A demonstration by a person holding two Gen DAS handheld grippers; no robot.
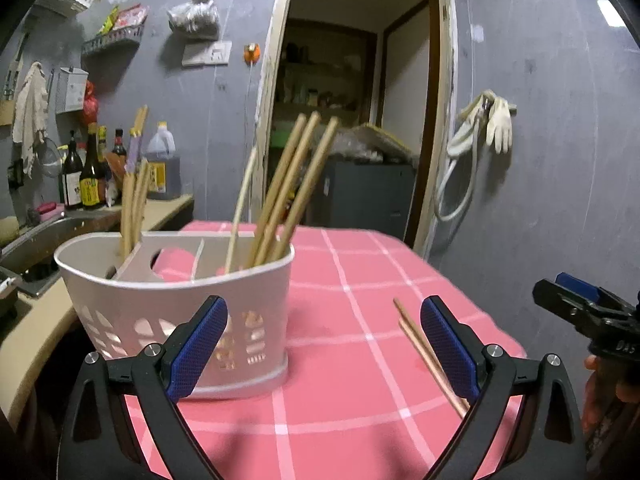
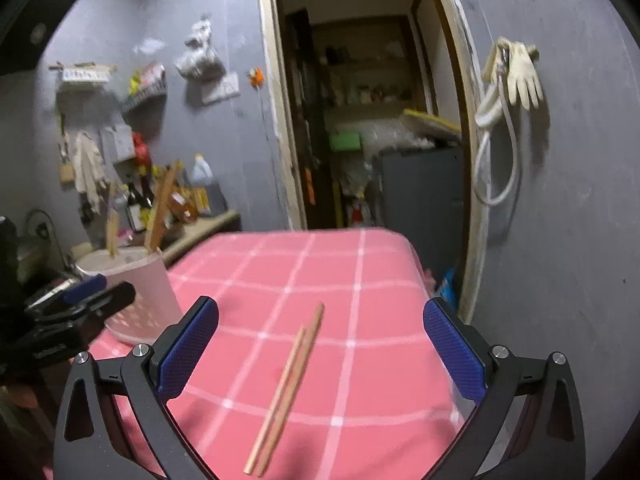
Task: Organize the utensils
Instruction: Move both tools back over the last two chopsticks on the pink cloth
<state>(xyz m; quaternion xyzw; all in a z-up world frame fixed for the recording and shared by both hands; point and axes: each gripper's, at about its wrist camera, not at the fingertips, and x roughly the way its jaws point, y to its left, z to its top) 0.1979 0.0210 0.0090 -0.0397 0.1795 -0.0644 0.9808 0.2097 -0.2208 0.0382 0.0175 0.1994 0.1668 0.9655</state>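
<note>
Left gripper: the left gripper (image 1: 324,344) hangs over the bench with its jaws spread wide and nothing between the blue pads (image 1: 198,350); the pink cloth shows through the gap.
Right gripper: the right gripper (image 2: 320,354) also has its jaws wide apart and grips nothing; the loose pair lies on the cloth below the gap, untouched by the pads.
Loose chopsticks: two wooden chopsticks (image 2: 286,390) lie side by side, touching, flat on the cloth; in the left wrist view they (image 1: 420,344) run partly behind the right-hand finger of the left gripper.
Holder: a white plastic utensil holder (image 1: 176,304) with a perforated wall stands upright at the left end of the bench, just ahead of the left gripper's left-hand finger.
Holder contents: several wooden chopsticks (image 1: 292,184) lean in its right compartment, a few more (image 1: 134,196) in its far left corner; the middle section looks bare.
Bench: covered by a pink checked tablecloth (image 2: 360,280) with white lines.
Spacing: the loose pair lies well apart from the holder, to its right.
Surroundings: sauce bottles (image 1: 86,176) stand behind the holder, and pale gloves (image 2: 520,72) hang on the grey wall by the doorway.
</note>
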